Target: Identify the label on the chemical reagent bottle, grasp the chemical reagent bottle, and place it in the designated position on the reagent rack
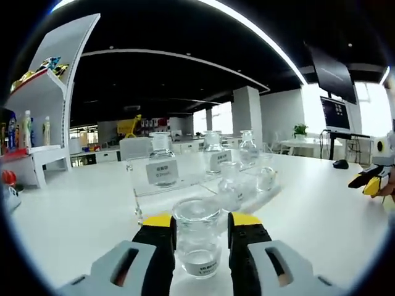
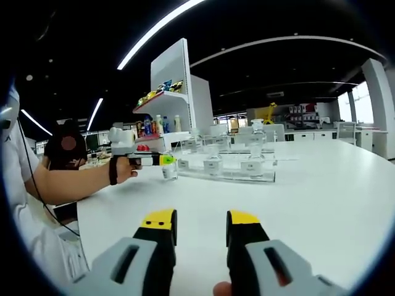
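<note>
A clear glass reagent bottle [image 1: 197,243] with a white label low on its side stands between the yellow-tipped jaws of my left gripper [image 1: 202,220], which press on it from both sides. In the right gripper view this bottle [image 2: 170,171] sits at the table's left, held by the left gripper [image 2: 164,161] in a person's hand. The clear reagent rack [image 1: 185,185] lies just beyond it with several labelled bottles, one large one [image 1: 162,161] at its left. The rack [image 2: 234,176] also shows across the table. My right gripper [image 2: 197,227] stands open over bare tabletop, also seen at the right edge [image 1: 370,182].
A white shelf unit [image 1: 43,92] with drink bottles stands at the left end of the white table [image 1: 321,209]. A monitor on a stand [image 1: 336,114] and a small black object [image 1: 340,164] lie far right. A person's forearm [image 2: 68,182] reaches in from the left.
</note>
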Demonstrator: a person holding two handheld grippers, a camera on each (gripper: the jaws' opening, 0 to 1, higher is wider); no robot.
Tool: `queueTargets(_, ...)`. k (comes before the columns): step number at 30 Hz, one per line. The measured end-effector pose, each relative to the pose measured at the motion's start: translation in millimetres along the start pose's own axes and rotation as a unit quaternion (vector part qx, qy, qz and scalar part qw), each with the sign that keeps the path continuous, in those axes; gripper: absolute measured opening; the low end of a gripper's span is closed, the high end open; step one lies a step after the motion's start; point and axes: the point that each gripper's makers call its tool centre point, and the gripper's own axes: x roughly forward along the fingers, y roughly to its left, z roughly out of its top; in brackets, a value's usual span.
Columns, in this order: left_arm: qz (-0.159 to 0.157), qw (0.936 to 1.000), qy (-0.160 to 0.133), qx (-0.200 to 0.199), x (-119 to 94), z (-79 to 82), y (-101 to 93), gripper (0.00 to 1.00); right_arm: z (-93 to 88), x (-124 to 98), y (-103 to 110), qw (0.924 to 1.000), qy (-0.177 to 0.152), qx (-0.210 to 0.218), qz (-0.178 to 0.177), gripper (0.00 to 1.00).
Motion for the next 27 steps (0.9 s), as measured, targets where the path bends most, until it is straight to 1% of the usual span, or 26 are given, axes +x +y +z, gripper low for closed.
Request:
queueTargets(2, 0.008, 0.9999, 0.003, 0.008, -1.5, -0.7, 0.6, 0.26, -1.1, 0.6, 0.4, 1.0, 0.002, 0.001, 0.0, 0.3)
queueTargets(5, 0.004, 0.9998, 0.004, 0.018, -4.6, 0.1, -3.3, 0.25, -0.9, 1.3, 1.5, 1.0, 0.001, 0.001, 0.002, 0.3)
queueTargets(6, 0.003, 0.9998, 0.007, 0.018, -1.3, -0.1, 1.4, 0.25, -1.1, 1.4, 1.9, 1.0, 0.002, 0.001, 0.002, 0.3)
queueTargets(11, 0.001, 0.9997, 0.012, 0.021, -5.2, -0.4, -2.1, 0.24, 0.1, 1.8, 1.8, 1.0, 0.001, 0.0, 0.001, 0.3)
queueTargets(12, -0.001, 0.9997, 0.013, 0.022, -2.7, -0.6, -0.2, 0.24, -0.1, 1.8, 2.2, 1.0, 0.002, 0.0, 0.002, 0.3)
queueTargets(15, -0.008, 0.9995, 0.015, 0.028, -4.0, -0.6, -4.5, 0.24, -0.9, 2.2, 1.7, 1.0, 0.004, -0.002, 0.002, 0.3)
queueTargets(19, -0.005, 0.9993, 0.013, 0.035, -7.8, -0.1, -8.4, 0.23, -1.1, 2.3, 1.1, 1.0, 0.005, -0.002, 0.0, 0.3)
queueTargets(20, -0.006, 0.9993, 0.013, 0.036, -3.8, 0.0, -4.1, 0.23, -0.9, 2.4, 1.2, 1.0, 0.006, -0.002, 0.0, 0.3)
queueTargets(25, -0.01, 0.9984, 0.015, 0.053, -5.2, 2.0, -11.0, 0.23, 1.3, 2.5, 2.3, 1.0, 0.005, -0.005, 0.0, 0.3)
queueTargets(27, -0.013, 0.9982, 0.016, 0.057, -0.9, 1.5, -10.0, 0.23, 3.1, 2.4, 1.8, 1.0, 0.004, -0.004, 0.0, 0.3)
